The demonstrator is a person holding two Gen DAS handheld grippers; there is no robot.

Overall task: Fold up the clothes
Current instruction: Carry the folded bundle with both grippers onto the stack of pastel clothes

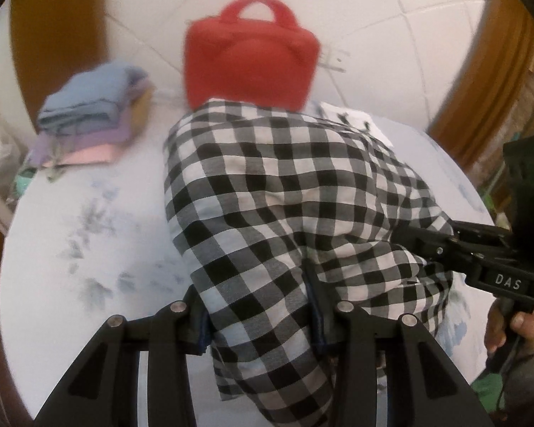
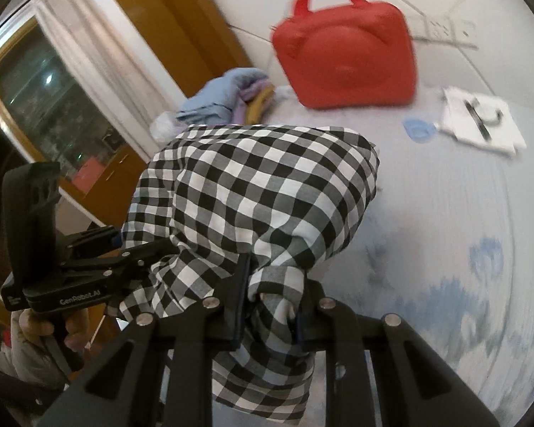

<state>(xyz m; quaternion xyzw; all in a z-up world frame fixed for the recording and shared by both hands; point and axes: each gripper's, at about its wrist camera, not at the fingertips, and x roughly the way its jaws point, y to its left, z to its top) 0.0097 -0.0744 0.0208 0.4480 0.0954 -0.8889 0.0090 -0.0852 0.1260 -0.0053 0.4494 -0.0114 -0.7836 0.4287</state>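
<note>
both tools pinch the checked cloth: the left tool point(image 1: 260, 323) and the right tool point(image 2: 272, 315) each grip a bunched edge, and the checked cloth point(image 1: 284, 192) hangs ahead of them over the bed point(image 1: 89, 249). likely best: keep both pinches level, draw the edges apart, then lay it flat short of the red bag point(image 1: 249, 57).

Soft, even indoor light — motion blur throughout, fisheye edges bent and dark.

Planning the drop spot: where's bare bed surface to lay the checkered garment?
Bare sheet left of the checkered garment, below the folded stack; more to its right. Crowded at the wall: red bag, white item.
</note>
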